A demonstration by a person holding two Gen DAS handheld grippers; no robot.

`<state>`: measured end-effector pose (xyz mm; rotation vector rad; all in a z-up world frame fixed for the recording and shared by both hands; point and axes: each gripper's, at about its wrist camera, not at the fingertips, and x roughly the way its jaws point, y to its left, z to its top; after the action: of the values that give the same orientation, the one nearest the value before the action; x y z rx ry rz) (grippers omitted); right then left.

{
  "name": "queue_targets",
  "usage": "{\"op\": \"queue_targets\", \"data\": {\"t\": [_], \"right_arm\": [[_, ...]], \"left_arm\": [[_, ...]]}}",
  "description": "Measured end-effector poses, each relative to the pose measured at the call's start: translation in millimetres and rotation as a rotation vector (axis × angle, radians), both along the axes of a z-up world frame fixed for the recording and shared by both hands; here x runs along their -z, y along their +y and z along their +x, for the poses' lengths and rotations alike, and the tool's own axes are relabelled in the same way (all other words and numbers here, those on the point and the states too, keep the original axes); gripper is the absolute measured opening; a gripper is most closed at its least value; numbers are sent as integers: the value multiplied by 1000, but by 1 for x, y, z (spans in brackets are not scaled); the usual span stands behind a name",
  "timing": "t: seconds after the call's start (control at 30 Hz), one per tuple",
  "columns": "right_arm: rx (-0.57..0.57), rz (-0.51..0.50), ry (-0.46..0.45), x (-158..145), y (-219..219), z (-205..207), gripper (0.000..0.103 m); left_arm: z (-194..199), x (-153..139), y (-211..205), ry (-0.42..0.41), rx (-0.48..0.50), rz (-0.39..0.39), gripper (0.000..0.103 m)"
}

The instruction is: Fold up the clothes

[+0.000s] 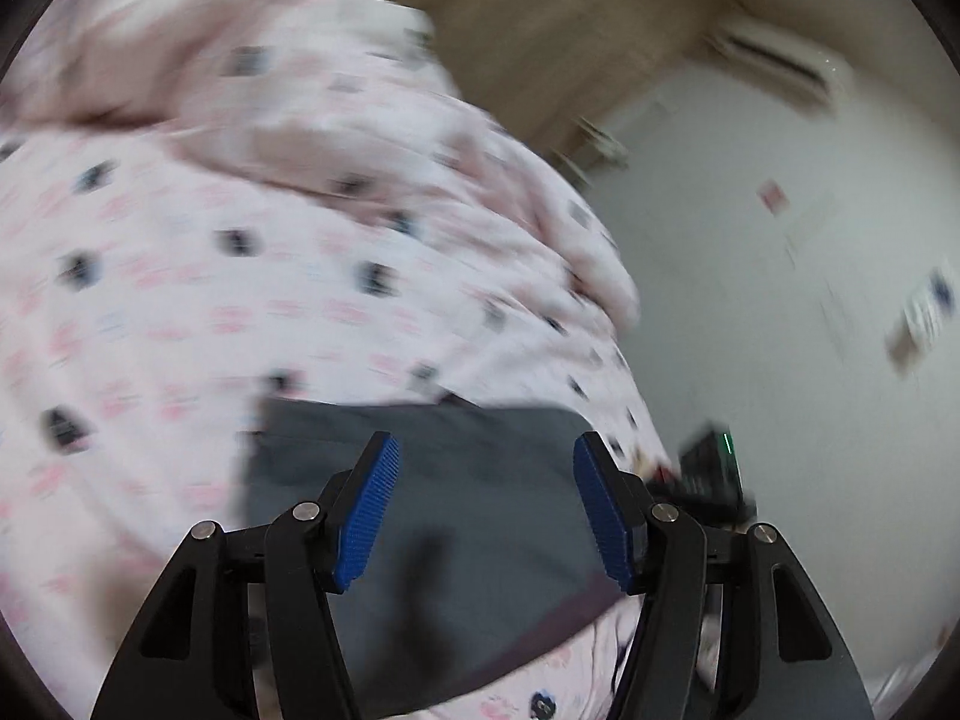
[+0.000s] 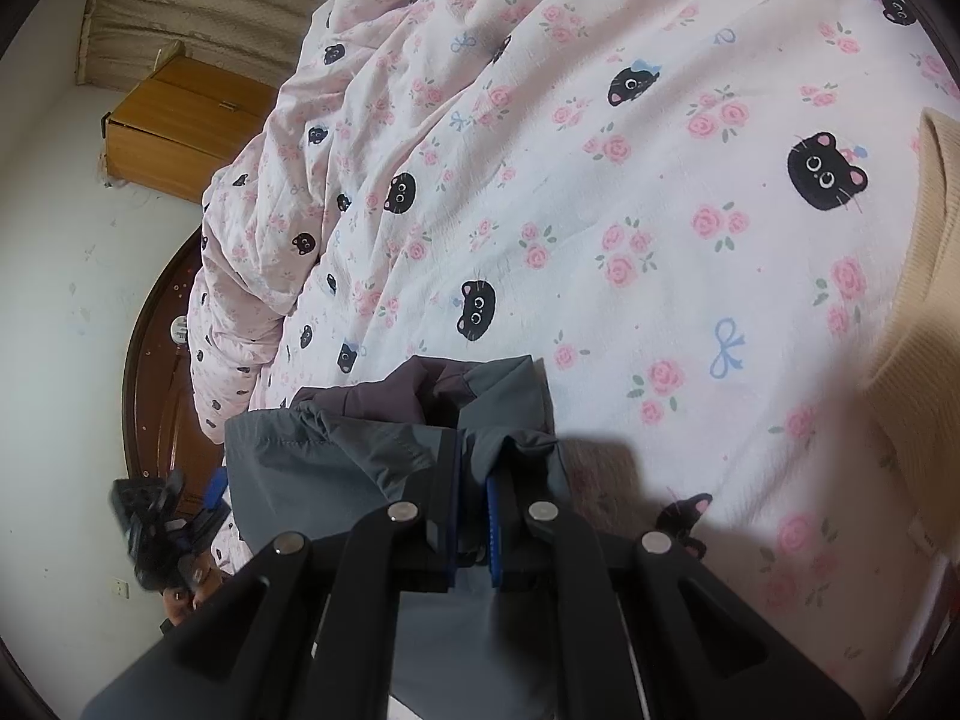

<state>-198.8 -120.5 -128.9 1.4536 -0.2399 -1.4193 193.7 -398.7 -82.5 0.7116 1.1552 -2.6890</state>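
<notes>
A grey garment [image 1: 432, 516] lies flat on the pink cat-print bedspread [image 1: 180, 276], and the left wrist view is motion-blurred. My left gripper [image 1: 483, 456] hovers over the garment, open, with nothing between its blue pads [image 1: 369, 516]. In the right wrist view the same grey garment [image 2: 312, 462] bunches up with a purplish lining showing at its top. My right gripper [image 2: 474, 474] is shut on a fold of that grey cloth. The left gripper [image 2: 174, 516] shows small at the left edge of the garment there.
A cream knitted garment [image 2: 918, 324] lies on the bedspread [image 2: 600, 180] at the right. A rumpled quilt [image 2: 288, 180] piles up at the left by a dark wooden headboard [image 2: 150, 360]. A wooden cabinet [image 2: 186, 120] stands against the white wall.
</notes>
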Motion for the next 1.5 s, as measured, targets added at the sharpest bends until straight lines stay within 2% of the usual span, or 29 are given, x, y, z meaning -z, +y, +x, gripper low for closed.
{"op": "queue_targets", "data": {"t": [0.07,0.2,0.27,0.47,0.67,0.77,0.83,0.93,1.0,1.3,1.33,1.43,1.5], "right_arm": [[1,0,-2,1,0,0,8],[7,-4,-20,2,1,-2,8],[12,-7,-30,3,2,-3,8],[40,-37,-78,3,6,-10,10],[60,-82,-99,-3,9,-14,18],[71,-114,-123,-5,12,-16,27],[79,-147,-142,-8,15,-17,42],[57,-179,-26,-26,13,-3,56],[41,-199,51,-38,11,7,57],[-28,-291,399,-93,4,49,57],[-47,-293,450,-98,0,59,55],[-160,-222,638,-101,-24,109,44],[-200,-183,678,-94,-35,131,43]], "left_arm": [[-22,3,21,-41,67,-50,56],[-57,36,29,-215,37,-66,55],[-62,49,21,-256,11,-44,55],[-61,57,18,-279,-25,-52,55],[-68,57,24,-302,-30,-92,55],[-66,58,22,-302,-30,-88,55],[-65,58,22,-302,-29,-86,55],[-65,58,23,-305,-28,-91,55],[-65,56,24,-305,-31,-97,55],[-65,47,30,-306,-51,-157,55],[-65,46,31,-306,-53,-164,55],[-66,46,32,-314,-55,-178,56],[-67,47,33,-321,-55,-186,56]]}}
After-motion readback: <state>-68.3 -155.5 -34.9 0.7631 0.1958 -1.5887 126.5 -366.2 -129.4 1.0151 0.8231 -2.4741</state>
